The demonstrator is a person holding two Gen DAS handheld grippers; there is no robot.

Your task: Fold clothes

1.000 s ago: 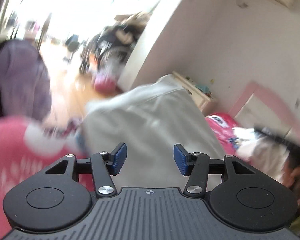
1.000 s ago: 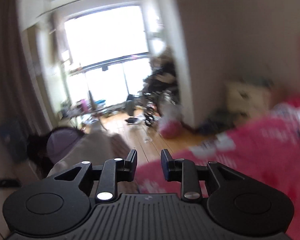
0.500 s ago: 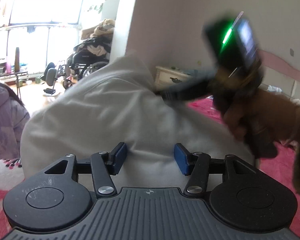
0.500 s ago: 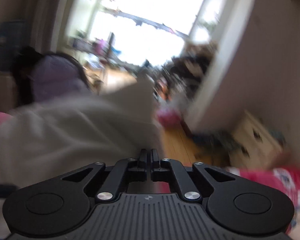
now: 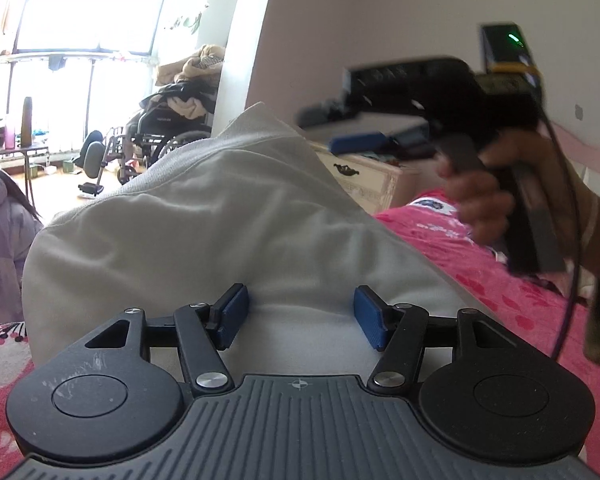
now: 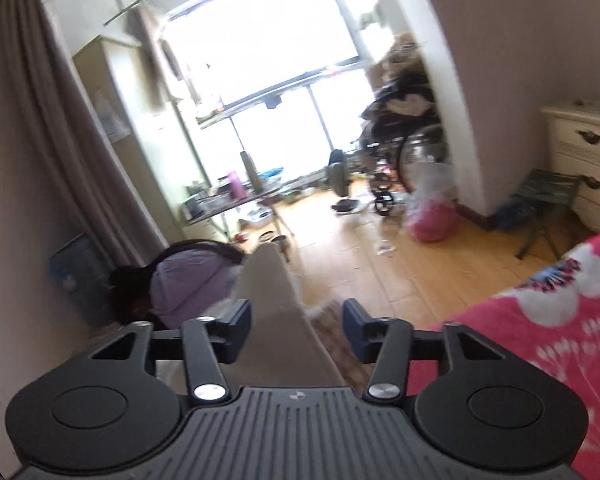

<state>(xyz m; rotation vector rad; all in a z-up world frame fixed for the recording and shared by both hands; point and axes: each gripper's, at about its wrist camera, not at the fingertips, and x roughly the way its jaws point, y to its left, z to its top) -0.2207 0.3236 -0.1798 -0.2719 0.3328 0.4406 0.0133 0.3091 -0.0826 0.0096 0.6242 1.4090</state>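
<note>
Two grippers are in view: the left gripper (image 5: pixel 300 318) and the right gripper (image 6: pixel 297 330), each with two blue pads. One hand (image 5: pixel 480 196) shows, wrapped around the right gripper's handle. One pale grey garment (image 5: pixel 204 216) lies heaped on one bed with one pink flowered bedspread (image 5: pixel 500 292). One person in a lilac top (image 6: pixel 188 280) sits low by the wall. One wheelchair (image 5: pixel 160 136) stands by the window, with one pile of clothes on its seat. One cream dresser (image 6: pixel 584 160) shows two drawer handles. One folding stool (image 6: pixel 544 208) stands beside it. One pink bag (image 6: pixel 432 220) sits on the wooden floor. One table (image 6: pixel 236 204) stands under the window, crowded with small items too blurred to count.
</note>
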